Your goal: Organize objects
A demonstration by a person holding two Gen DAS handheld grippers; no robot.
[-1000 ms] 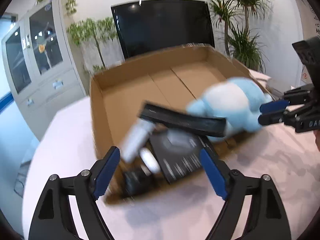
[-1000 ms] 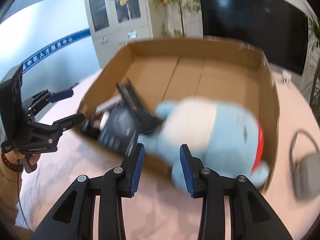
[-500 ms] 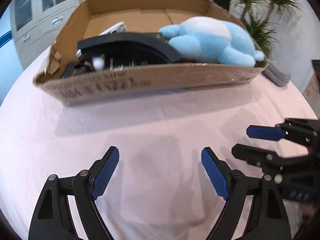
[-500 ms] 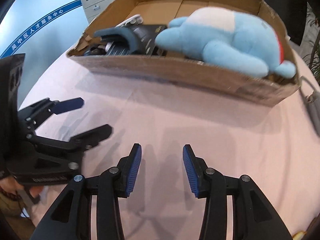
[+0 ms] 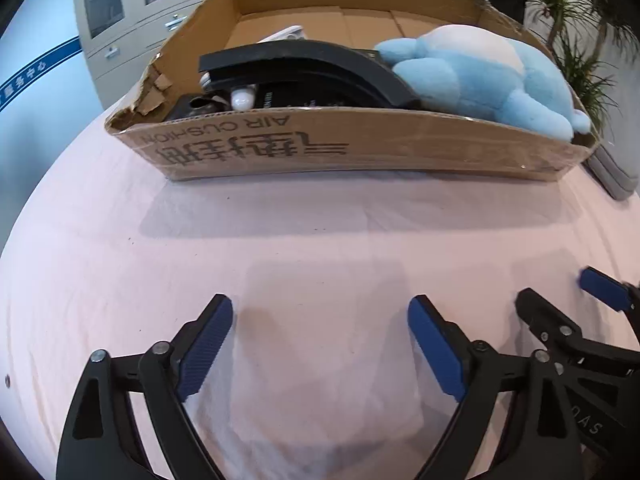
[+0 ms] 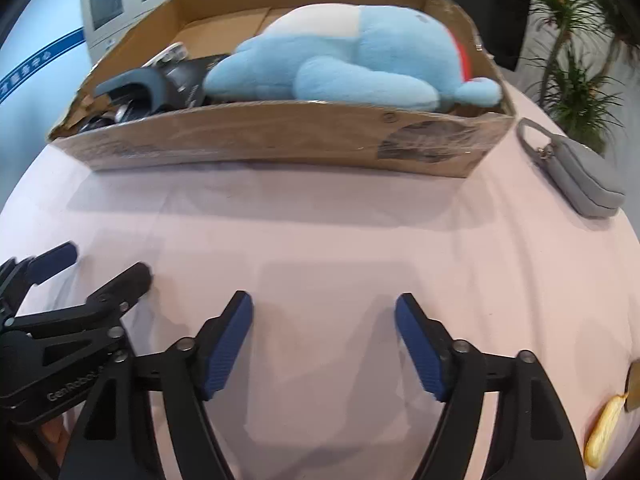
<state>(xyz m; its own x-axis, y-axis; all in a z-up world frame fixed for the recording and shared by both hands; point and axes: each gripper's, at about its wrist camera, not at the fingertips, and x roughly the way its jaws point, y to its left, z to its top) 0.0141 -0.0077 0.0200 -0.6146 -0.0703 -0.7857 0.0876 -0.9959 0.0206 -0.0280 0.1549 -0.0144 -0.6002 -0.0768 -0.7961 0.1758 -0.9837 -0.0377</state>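
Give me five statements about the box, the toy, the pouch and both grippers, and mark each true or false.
1. The blue plush toy lies inside the cardboard box. True.
2. The grey pouch is in the box. False: it lies on the table beside it.
3. The right gripper grips the toy. False: nothing sits between its opening jaws.
4. The left gripper is empty. True.
5. The box stands empty. False: dark items share it with the toy.

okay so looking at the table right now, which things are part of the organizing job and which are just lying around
Part of the job:
- cardboard box
- blue plush toy in the box
- curved black item in the box
- grey pouch on the tablecloth, beside the box

Just lying about:
- glass-door cabinet
- potted plants
- dark screen
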